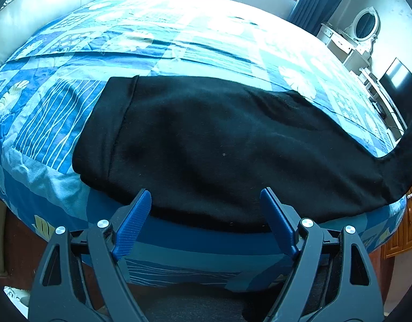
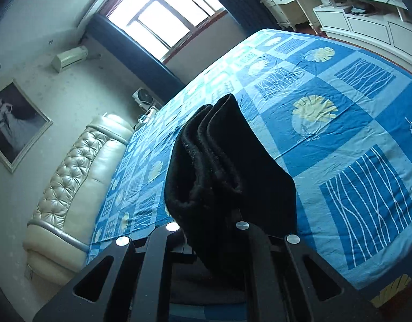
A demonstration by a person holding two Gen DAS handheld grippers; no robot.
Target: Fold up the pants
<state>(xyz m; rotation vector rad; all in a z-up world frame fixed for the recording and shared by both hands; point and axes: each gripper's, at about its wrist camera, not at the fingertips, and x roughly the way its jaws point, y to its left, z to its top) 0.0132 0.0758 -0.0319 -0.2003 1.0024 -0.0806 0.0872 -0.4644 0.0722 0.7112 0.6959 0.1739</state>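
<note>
Left gripper (image 1: 206, 201): black skeletal frame with triangular cut-outs, round silver screw heads, ribbed blue finger pads (image 1: 133, 225). Right gripper (image 2: 210, 230): matching black frame and silver screws.

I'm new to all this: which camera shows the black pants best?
The left wrist view: the black pants lie spread across the bed, beyond the open left gripper. The right wrist view shows only a bunched end, held by the right gripper.
</note>
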